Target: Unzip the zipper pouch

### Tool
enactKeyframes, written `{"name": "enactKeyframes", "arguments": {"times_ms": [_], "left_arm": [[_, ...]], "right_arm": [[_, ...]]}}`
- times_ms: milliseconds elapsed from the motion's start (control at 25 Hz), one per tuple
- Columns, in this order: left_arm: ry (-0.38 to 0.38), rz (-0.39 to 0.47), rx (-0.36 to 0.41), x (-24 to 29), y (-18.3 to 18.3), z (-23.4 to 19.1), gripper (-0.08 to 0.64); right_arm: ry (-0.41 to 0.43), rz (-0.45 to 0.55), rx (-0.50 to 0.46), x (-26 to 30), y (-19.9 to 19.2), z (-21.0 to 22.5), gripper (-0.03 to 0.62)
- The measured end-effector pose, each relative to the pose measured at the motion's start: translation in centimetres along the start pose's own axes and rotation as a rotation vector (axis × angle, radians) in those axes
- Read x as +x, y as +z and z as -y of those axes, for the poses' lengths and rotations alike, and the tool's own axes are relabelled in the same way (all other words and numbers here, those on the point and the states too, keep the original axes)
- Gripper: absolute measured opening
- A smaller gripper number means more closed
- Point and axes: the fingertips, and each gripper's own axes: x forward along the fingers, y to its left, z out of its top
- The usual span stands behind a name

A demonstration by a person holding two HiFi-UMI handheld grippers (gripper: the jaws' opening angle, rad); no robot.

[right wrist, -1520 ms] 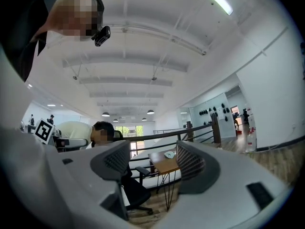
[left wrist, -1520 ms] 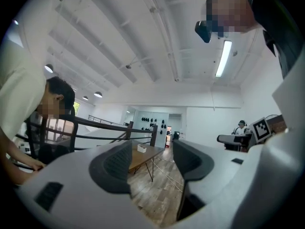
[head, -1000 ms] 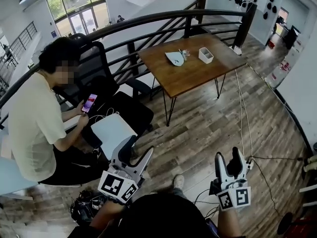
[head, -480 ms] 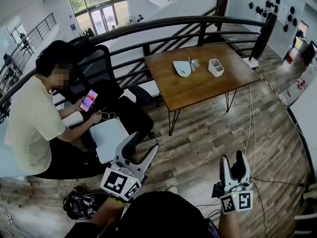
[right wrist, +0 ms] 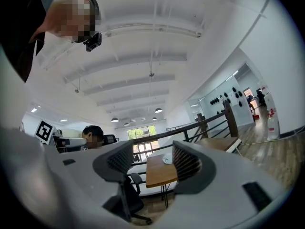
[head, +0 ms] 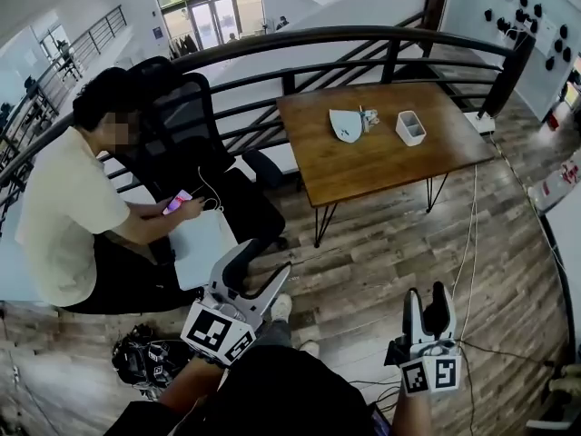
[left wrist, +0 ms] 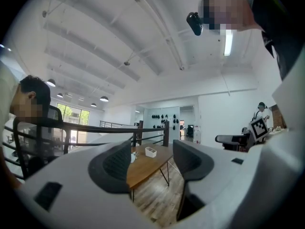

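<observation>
- Both tongs are empty and far from the job. The left tongs (head: 261,265) stand wide open with nothing between them, and the right tongs (head: 427,294) are closing on nothing but air.
- One pale flat thing on the tabletop (head: 381,166) across the floor looks to be the pouch (head: 345,125). It lies near a small white box (head: 410,128), and something too small to name sits between them.
- Several cables (head: 468,234) trail over the floor between the right tongs and the tabletop, so a step that way could snag a foot.
- One seated person (head: 68,207) is near the left tongs, and a wide swing could brush them.
- No zip pull can be made out from here, so a hasty grab may catch fabric and drag the pouch instead of opening it.
</observation>
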Motion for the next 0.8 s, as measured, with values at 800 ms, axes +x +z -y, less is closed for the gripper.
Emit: {"name": "enactKeyframes", "arguments": {"times_ms": [800], "left_arm": [[-0.101, 0.079, -0.003, 15.5, 1.4, -11.1, 0.268]], "right_arm": [[-0.056, 0.048, -0.087, 17.0, 2.1, 1.4, 0.236]]}}
